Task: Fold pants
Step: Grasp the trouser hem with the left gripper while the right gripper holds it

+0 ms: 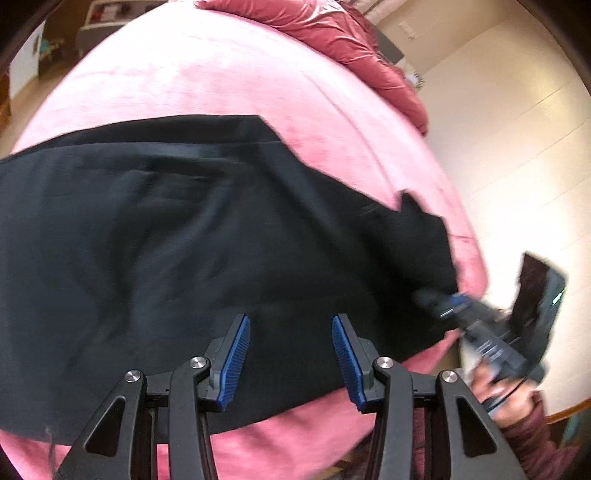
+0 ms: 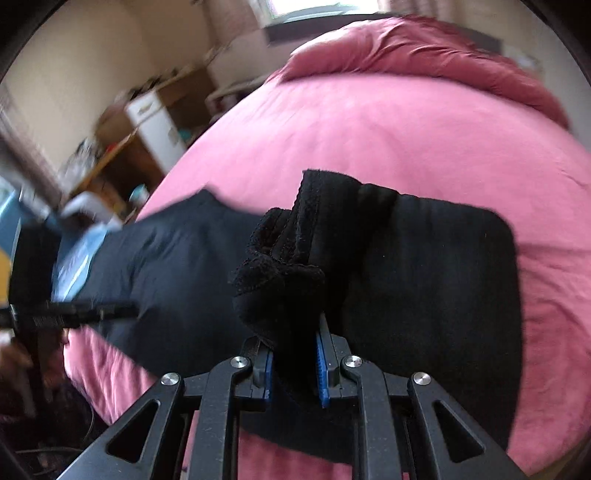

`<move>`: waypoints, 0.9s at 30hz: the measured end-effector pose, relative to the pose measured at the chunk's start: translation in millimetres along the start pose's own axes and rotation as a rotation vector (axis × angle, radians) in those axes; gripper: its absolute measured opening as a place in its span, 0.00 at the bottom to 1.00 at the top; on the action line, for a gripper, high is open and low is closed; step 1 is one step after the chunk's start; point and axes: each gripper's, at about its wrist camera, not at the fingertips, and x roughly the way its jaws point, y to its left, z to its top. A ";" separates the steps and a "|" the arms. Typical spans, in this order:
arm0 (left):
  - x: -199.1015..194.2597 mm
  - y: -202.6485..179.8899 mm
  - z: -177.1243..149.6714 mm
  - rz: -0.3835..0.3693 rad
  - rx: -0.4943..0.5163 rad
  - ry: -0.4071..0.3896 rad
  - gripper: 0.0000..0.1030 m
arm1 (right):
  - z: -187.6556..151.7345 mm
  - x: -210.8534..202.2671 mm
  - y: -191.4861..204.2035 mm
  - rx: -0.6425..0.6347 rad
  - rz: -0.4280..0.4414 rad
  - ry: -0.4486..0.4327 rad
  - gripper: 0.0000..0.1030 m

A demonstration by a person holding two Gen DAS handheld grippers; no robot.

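Observation:
Black pants [image 1: 184,240] lie spread across a pink bed [image 1: 184,74]. My left gripper [image 1: 291,325] is open and empty, hovering above the near edge of the pants. My right gripper [image 2: 293,332] is shut on a bunched end of the pants [image 2: 280,266] and holds it lifted over the rest of the cloth [image 2: 424,277]. In the left wrist view the right gripper [image 1: 436,299] shows blurred at the right end of the pants. In the right wrist view the left gripper [image 2: 74,314] shows blurred at the far left.
A crumpled red duvet [image 1: 332,33] lies at the far end of the bed, also in the right wrist view [image 2: 424,51]. Pale floor [image 1: 498,129] runs along the bed's right side. Shelves and a white cabinet [image 2: 155,122] stand beyond the bed's left side.

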 end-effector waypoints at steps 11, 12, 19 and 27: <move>28.3 -22.3 32.7 -0.271 -0.102 0.092 0.46 | -22.9 9.5 26.8 -0.096 -0.018 0.040 0.21; 34.2 -24.9 35.2 -0.281 -0.108 0.110 0.46 | -25.3 5.5 27.4 -0.096 -0.009 0.042 0.22; 69.7 -29.8 41.2 -0.296 -0.161 0.221 0.47 | -50.4 -26.0 3.7 0.015 0.123 0.052 0.31; 83.6 -24.5 34.2 -0.359 -0.241 0.278 0.47 | -64.2 -34.9 -13.8 0.096 0.100 0.046 0.34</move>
